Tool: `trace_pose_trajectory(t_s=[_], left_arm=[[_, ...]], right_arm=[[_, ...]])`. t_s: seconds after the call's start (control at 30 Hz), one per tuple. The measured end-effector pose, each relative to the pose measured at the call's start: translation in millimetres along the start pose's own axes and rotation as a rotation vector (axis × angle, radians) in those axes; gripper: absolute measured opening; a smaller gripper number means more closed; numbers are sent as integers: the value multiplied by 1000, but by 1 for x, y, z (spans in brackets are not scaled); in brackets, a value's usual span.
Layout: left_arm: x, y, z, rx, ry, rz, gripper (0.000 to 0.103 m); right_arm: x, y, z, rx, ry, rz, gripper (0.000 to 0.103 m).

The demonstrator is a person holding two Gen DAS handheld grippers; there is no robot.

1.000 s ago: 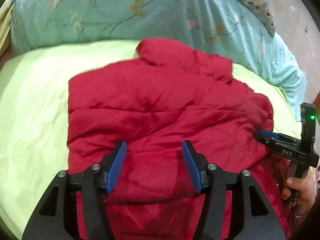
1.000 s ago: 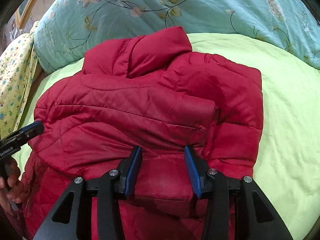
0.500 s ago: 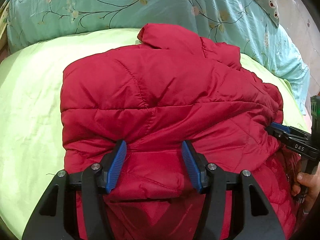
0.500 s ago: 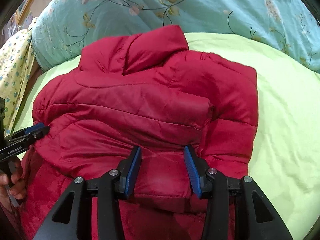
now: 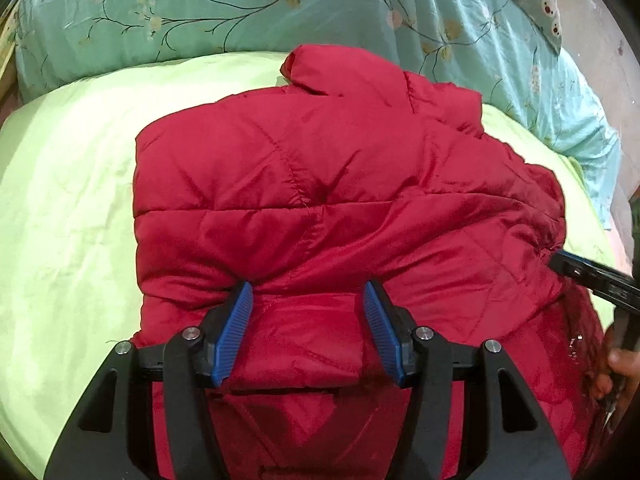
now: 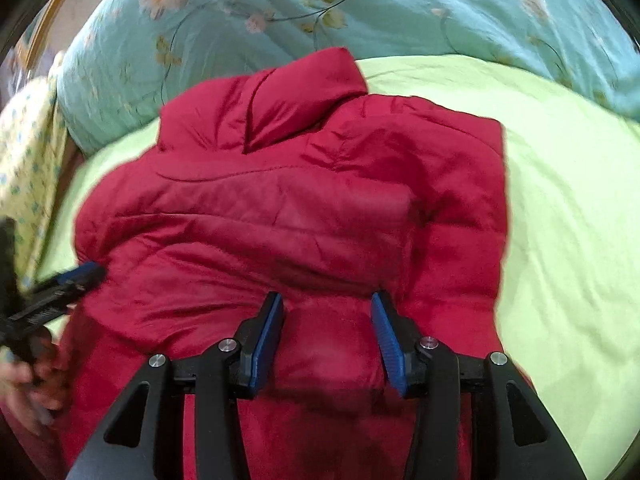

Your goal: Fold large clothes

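Note:
A red quilted puffer jacket point(image 5: 320, 184) lies on a light green sheet point(image 5: 68, 208), collar at the far end, sides folded in. It also shows in the right wrist view point(image 6: 304, 216). My left gripper point(image 5: 308, 296) is open, its blue pads either side of a raised fold of the jacket's lower part near its left side. My right gripper point(image 6: 328, 304) is open in the same way over the lower part near the right side. Each gripper shows at the edge of the other's view: the right one point(image 5: 592, 276), the left one point(image 6: 60, 288).
A teal floral quilt point(image 5: 280, 12) is heaped along the far edge of the bed. A yellow patterned cloth point(image 6: 24, 168) lies at the far left in the right wrist view. The green sheet point(image 6: 568, 216) spreads wide on both sides of the jacket.
Both grippers have moved forward over the jacket's lower part with their jaws still open. The jacket's bottom edge has bunched up and sits closer to the collar.

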State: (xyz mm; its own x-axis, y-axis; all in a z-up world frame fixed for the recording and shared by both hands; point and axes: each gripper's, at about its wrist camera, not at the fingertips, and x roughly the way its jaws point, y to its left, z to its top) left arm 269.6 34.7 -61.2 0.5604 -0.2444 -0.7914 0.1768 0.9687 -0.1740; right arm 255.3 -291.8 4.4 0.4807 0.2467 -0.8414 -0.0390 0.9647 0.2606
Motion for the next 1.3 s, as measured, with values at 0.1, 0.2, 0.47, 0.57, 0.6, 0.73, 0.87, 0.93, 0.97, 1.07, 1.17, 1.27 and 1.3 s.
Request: trace_pose_trajectory(t_s=[0.1,0.2,0.47,0.57,0.6,0.73,0.87,0.93,0.97,1.07,1.17,1.27,1.3], left_arm=[[-10,5,-4,-27,-4,-31,57],[-25,8,-10,-42,-5,-47,57],[-79,13,-51,-23,3,-59,57],[-96,21,-76,-33,18,-53,58],[-100,23,-82,-37,22,-50,58],[-119,37,-113,-63,37,-29,59],[-133,50,-136,-91,49,-16,59],[-139,56,-145,-104,54,-8,59],[-140,57,-147,-108,54,-8,59],[-144,59,-155,-120,60,-6,59],[-147,60,-163,-132,65,-10,61],[-151,59,-170,-132,68,-17,63],[-152,59,-171,-131,70,-17,64]], right_arm=[[-33,-3,-15,25,-6,36,53],[-59,-9,-34,40,-7,52,60],[-110,-24,-93,82,28,39,65],[-124,-28,-112,90,32,25,70],[-128,-29,-117,89,35,15,71],[-141,-32,-137,94,40,-27,75],[-152,-38,-157,100,62,-71,77],[-154,-41,-166,111,76,-73,78],[-155,-42,-171,115,85,-75,78],[-154,-42,-182,124,104,-75,78],[-154,-39,-190,128,118,-57,78],[-153,-33,-195,109,133,-54,78],[-153,-32,-196,102,137,-52,78]])
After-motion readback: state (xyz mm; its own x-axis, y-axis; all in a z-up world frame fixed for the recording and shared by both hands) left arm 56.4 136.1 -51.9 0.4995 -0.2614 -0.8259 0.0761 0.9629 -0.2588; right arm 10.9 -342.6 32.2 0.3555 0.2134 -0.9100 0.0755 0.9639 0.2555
